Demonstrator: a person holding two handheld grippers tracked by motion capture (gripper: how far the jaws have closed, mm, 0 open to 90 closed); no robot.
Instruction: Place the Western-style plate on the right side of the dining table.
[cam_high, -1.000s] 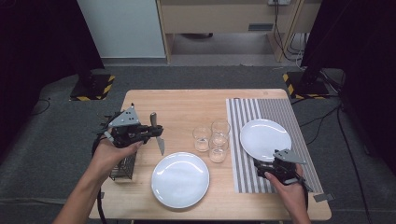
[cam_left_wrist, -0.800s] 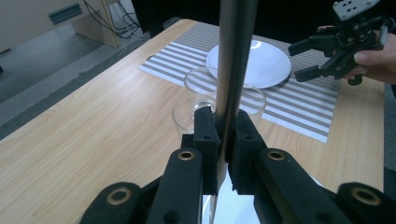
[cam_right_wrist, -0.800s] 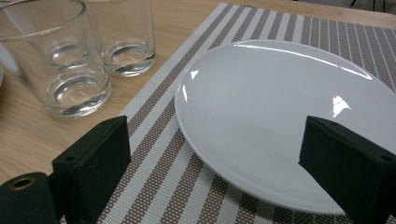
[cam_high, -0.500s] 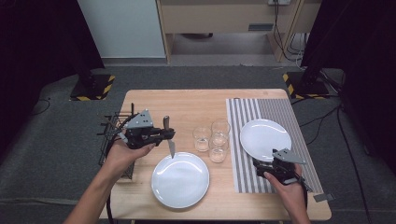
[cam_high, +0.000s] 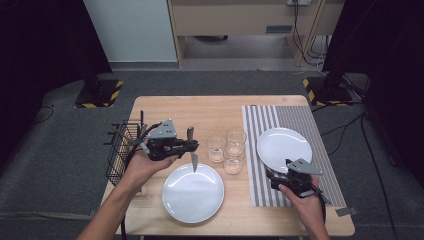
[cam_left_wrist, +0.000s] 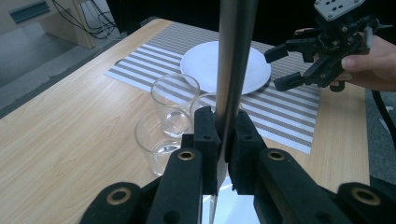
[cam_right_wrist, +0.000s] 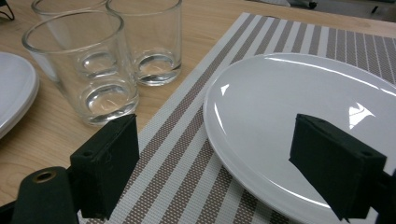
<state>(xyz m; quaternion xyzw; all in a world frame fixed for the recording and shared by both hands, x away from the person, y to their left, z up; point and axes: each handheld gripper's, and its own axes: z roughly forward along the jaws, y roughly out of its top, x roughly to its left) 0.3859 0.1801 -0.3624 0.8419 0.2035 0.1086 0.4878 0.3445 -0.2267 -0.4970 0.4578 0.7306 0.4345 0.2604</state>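
Note:
My left gripper (cam_high: 192, 146) is shut on a table knife (cam_high: 193, 159) that hangs blade down over the far rim of the near white plate (cam_high: 192, 195). In the left gripper view the pads clamp the steel knife (cam_left_wrist: 233, 56) upright. My right gripper (cam_high: 274, 179) rests low on the striped mat (cam_high: 305, 115), at the near edge of a second white plate (cam_high: 284, 146). Its jaws stand wide and have just been closing a little. That plate's rim (cam_right_wrist: 261, 154) lies between the pads, untouched.
Three empty glasses (cam_high: 227, 147) cluster mid-table between the two plates. A black wire basket (cam_high: 122, 150) hangs at the table's left edge, behind my left hand. Bare wood lies along the far side of the table (cam_high: 200, 107).
My left hand has carried the knife rightward from beside the basket to above the near plate's rim. The right hand has stayed put.

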